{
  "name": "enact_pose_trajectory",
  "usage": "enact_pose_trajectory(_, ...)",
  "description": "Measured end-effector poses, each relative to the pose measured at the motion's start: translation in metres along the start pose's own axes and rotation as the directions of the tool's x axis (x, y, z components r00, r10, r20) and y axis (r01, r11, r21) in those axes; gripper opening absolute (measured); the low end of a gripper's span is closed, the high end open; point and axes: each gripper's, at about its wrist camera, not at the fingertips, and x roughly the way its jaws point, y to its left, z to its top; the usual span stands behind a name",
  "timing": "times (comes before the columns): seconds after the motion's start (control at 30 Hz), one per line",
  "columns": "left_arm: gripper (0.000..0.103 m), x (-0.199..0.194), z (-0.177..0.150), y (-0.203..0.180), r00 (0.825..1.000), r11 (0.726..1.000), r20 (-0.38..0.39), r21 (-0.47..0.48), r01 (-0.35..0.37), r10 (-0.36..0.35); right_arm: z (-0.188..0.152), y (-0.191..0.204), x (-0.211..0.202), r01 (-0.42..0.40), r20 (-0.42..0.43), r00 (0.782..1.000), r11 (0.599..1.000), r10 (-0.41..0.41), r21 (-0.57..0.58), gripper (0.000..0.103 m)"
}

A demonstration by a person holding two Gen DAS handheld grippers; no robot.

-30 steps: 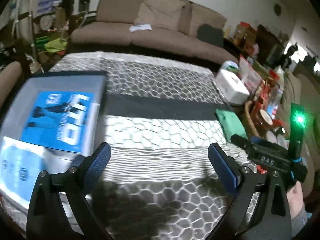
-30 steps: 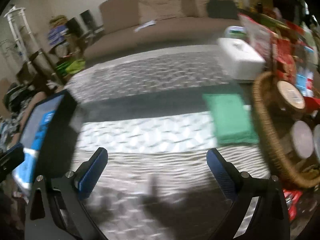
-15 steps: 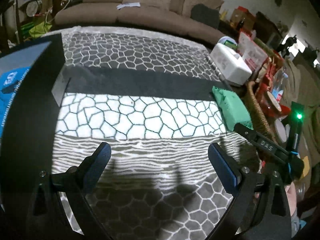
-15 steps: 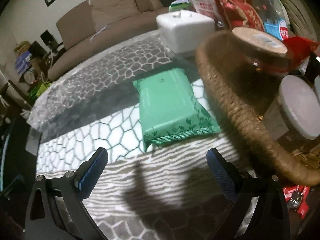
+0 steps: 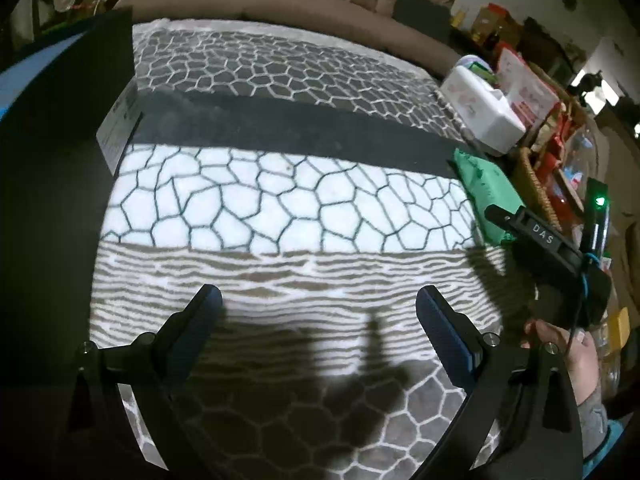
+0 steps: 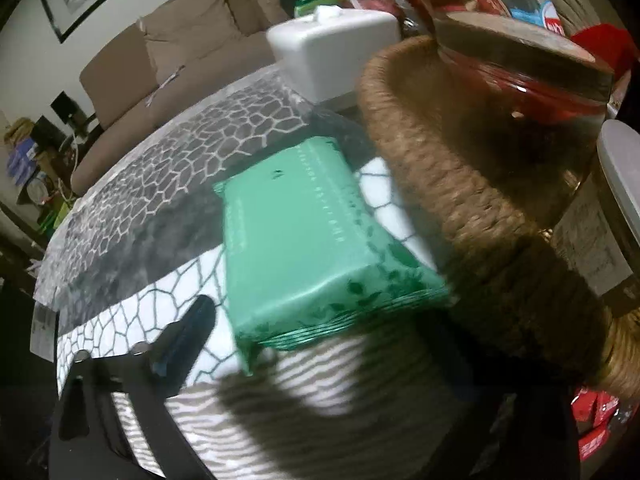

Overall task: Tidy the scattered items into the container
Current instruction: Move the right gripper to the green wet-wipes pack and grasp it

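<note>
A green soft packet [image 6: 304, 236] lies flat on the patterned cloth beside a woven basket [image 6: 436, 184] that holds jars and snack packs. My right gripper [image 6: 316, 320] is open just short of the packet's near end; only its left finger [image 6: 188, 332] shows clearly, the right one is lost in shadow against the basket. In the left wrist view the packet [image 5: 486, 192] lies at the right by the basket [image 5: 536, 188], with the right gripper's body [image 5: 548, 240] over it. My left gripper [image 5: 318, 320] is open and empty above the cloth.
A black box with a blue cover [image 5: 52, 120] stands along the left. A white tissue box [image 6: 332, 48] sits behind the packet [image 5: 484, 108]. A brown sofa [image 5: 280, 4] runs beyond the table. Red snack packs [image 6: 596, 420] lie by the basket's foot.
My right gripper has moved forward and right, close up to the green packet and the basket. My left gripper has swung right, so the black box has slid to the left edge.
</note>
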Motion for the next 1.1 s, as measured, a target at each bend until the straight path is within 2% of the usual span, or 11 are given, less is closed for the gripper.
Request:
enact_pose_trajectory(0.13,0.098,0.002,-0.005,0.001,1.000,1.000,-0.010,-0.005,0.008,-0.008,-0.006,0.024,0.002,-0.027,0.001,1.000,0.997,0.028,-0.073,0.069)
enact_pose_trajectory(0.17,0.098,0.001,-0.006,0.001,1.000,1.000,-0.011,-0.002,0.009,-0.009,-0.008,0.032,0.004,-0.034,-0.003,0.999,0.995,0.034,-0.097,0.055)
enact_pose_trajectory(0.23,0.098,-0.001,-0.007,0.001,1.000,1.000,-0.010,0.000,0.011,-0.011,-0.011,0.041,0.005,-0.050,-0.013,0.999,0.991,0.049,-0.126,0.054)
enact_pose_trajectory(0.27,0.098,-0.001,-0.007,0.002,1.000,1.000,-0.008,-0.002,0.013,-0.013,-0.013,0.044,0.006,-0.070,-0.018,0.998,0.988,0.068,-0.135,0.046)
enact_pose_trajectory(0.3,0.098,-0.002,-0.007,0.003,1.000,1.000,-0.007,-0.005,0.014,-0.014,-0.014,0.048,0.008,-0.095,-0.035,0.995,0.984,0.091,-0.150,0.023)
enact_pose_trajectory(0.33,0.098,-0.002,-0.006,0.004,1.000,1.000,-0.006,-0.008,0.014,-0.014,-0.016,0.053,0.010,-0.120,-0.060,0.992,0.977,0.112,-0.173,0.012)
enact_pose_trajectory(0.43,0.098,-0.004,-0.006,0.005,1.000,1.000,-0.003,-0.016,0.019,-0.019,-0.023,0.065,0.007,-0.147,-0.082,0.988,0.967,0.132,-0.208,0.010)
enact_pose_trajectory(0.53,0.098,-0.004,-0.005,0.004,1.000,1.000,-0.004,-0.011,0.025,-0.025,-0.021,0.063,-0.002,-0.159,-0.098,0.985,0.972,0.143,-0.175,0.016)
enact_pose_trajectory(0.6,0.098,-0.001,-0.006,0.002,1.000,1.000,-0.009,-0.008,0.028,-0.028,-0.013,0.056,-0.007,-0.106,-0.081,0.992,0.985,0.096,-0.137,0.072)
enact_pose_trajectory(0.63,0.098,0.000,-0.007,0.001,0.999,1.000,-0.013,-0.008,0.029,-0.030,-0.008,0.052,-0.008,-0.095,-0.076,0.993,0.990,0.087,-0.107,0.080)
enact_pose_trajectory(1.1,0.098,0.005,-0.012,0.009,0.999,0.999,-0.029,-0.025,0.040,-0.041,0.034,0.036,0.038,0.067,-0.081,0.994,0.988,-0.079,-0.142,0.084)
